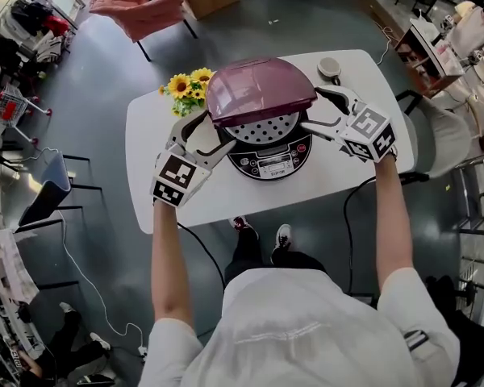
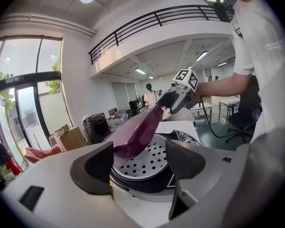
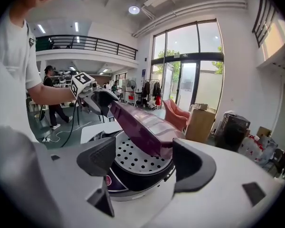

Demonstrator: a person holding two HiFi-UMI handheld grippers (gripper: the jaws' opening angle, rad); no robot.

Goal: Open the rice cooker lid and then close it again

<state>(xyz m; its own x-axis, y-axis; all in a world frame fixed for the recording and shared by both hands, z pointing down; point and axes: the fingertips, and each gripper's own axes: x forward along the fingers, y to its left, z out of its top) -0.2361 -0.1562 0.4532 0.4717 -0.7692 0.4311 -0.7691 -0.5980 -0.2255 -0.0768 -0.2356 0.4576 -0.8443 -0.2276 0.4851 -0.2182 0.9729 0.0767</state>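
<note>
- The rice cooker stands at the middle of the table.
- Its lid is tilted up over the far side of the pot.
- The flowers sit on the table behind and left of the cooker.
- A small round object lies behind and right of it.
- The left gripper is beside the cooker's left, and the right gripper beside its right.

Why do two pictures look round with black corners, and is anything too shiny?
Left gripper view: a wide lens bends the railing and blackens the corners. Right gripper view: same bending, and the windows glow bright. Head view: no black corners, even light, soft shine on the purple lid.
</note>
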